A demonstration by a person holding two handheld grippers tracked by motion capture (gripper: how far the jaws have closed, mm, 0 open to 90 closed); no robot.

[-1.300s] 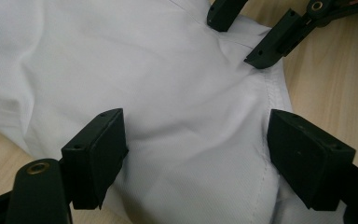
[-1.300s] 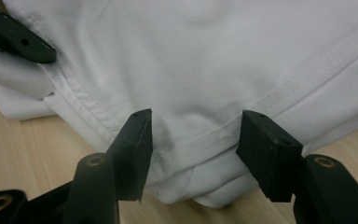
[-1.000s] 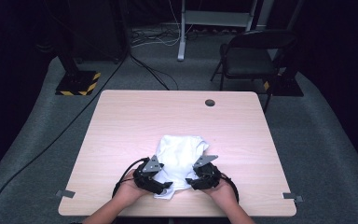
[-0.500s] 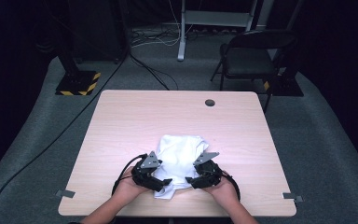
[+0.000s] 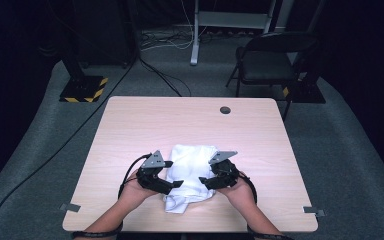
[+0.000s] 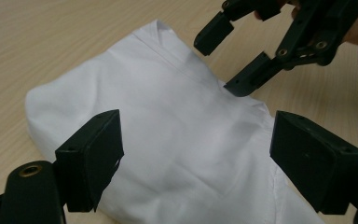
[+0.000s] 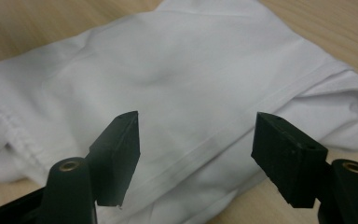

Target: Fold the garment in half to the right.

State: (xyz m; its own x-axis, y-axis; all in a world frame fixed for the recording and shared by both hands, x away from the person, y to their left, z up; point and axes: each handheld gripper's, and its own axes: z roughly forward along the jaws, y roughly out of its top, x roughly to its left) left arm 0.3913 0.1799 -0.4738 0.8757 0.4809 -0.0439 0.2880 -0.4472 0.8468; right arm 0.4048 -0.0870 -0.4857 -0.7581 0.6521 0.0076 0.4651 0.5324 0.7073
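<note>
Plain white folded cloth (image 5: 189, 175), pale wood-grain bench (image 5: 180, 120), black left gripper (image 5: 176, 184) and black right gripper (image 5: 203, 181) with grey top plates, black chair (image 5: 270, 60), yellow-and-black striped stand base (image 5: 82, 90), grey carpet (image 5: 350, 150)

Dark lab studio: camera stands (image 5: 82, 85), floor cables (image 5: 165, 77), folding chair (image 5: 270, 62).

One white cloth (image 5: 190, 175), two hand-held grippers, left (image 5: 176, 184) and right (image 5: 203, 181), one table (image 5: 180, 120), one chair (image 5: 270, 60).

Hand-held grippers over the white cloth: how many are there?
2. The left hand-held gripper hangs at the folded white cloth's left edge; the right hand-held gripper at its right edge. Both open.
</note>
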